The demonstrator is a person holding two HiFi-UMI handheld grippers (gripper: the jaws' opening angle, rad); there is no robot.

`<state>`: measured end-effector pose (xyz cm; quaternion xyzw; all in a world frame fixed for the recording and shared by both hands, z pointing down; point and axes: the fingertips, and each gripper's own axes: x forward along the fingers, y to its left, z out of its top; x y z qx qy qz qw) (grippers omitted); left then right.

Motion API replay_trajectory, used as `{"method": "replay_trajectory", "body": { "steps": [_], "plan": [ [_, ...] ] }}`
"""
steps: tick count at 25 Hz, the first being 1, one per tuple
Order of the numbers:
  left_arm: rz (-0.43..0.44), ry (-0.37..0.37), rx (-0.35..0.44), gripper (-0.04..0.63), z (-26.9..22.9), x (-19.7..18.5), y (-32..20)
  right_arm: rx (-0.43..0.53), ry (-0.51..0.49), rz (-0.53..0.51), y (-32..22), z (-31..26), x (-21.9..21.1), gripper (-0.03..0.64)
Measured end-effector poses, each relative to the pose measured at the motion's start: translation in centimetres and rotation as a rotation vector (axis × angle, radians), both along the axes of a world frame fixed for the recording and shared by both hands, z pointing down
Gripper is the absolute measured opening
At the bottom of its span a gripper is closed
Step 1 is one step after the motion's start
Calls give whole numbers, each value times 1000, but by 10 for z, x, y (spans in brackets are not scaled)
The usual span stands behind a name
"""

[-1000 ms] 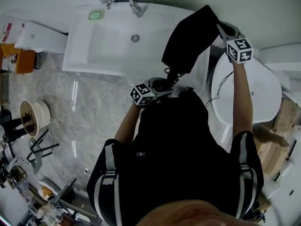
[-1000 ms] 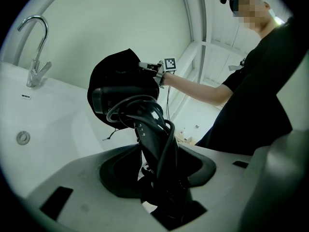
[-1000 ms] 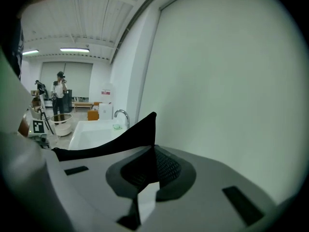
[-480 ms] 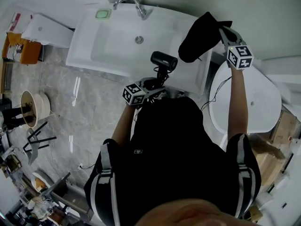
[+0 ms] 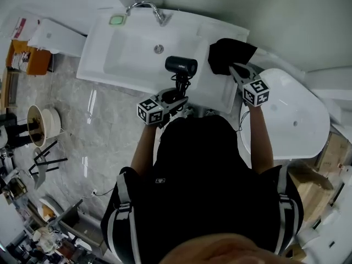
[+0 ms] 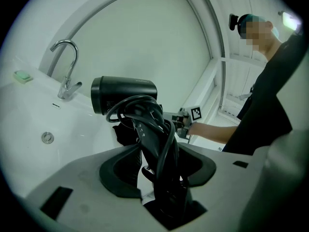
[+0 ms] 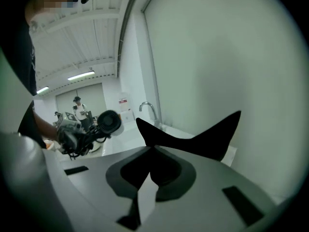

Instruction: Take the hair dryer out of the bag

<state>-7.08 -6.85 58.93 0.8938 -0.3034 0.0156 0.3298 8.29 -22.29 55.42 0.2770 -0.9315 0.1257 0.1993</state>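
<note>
The black hair dryer [image 5: 181,66] is out in the open above the sink's right side, its cord wound round the handle. My left gripper [image 5: 175,95] is shut on that handle from below; in the left gripper view the dryer [image 6: 123,94] rises upright out of the jaws [image 6: 161,178]. The black bag [image 5: 228,54] hangs limp to the dryer's right, low over the counter, apart from it. My right gripper [image 5: 235,69] is shut on the bag's edge; in the right gripper view the bag [image 7: 193,139] spreads just past the jaws [image 7: 153,163], and the dryer [image 7: 110,121] shows at left.
A white sink basin [image 5: 137,54] with a chrome faucet [image 5: 146,7] and a green soap [image 5: 116,19] lies ahead. A white rounded fixture [image 5: 297,120] stands at right. An orange box [image 5: 25,59] and stools sit on the floor at left.
The dryer has come out of the bag and moved left with my left gripper. My right gripper has dropped toward the counter with the empty, crumpled bag.
</note>
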Motion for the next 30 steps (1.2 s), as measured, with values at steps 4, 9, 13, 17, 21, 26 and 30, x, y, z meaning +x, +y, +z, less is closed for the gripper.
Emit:
{"method": "replay_trajectory", "body": {
  "steps": [4, 9, 13, 17, 21, 26, 30],
  "plan": [
    [-31, 10, 13, 201, -11, 9, -12, -111, 22, -70, 53, 44, 1, 64],
    [-66, 45, 3, 201, -15, 27, -19, -191, -22, -98, 89, 58, 12, 64],
    [-88, 72, -6, 201, -18, 38, -22, -214, -52, -107, 89, 62, 20, 64],
    [-104, 63, -8, 201, -16, 51, -25, -202, -75, -140, 82, 57, 25, 64],
    [-115, 57, -12, 201, -14, 64, -26, -199, -77, -180, 84, 60, 29, 64],
    [-140, 60, -12, 201, -13, 74, -23, -224, -86, -219, 90, 67, 32, 64],
    [-179, 66, -12, 201, -11, 77, -18, -230, -87, -256, 94, 72, 32, 64]
  ]
}}
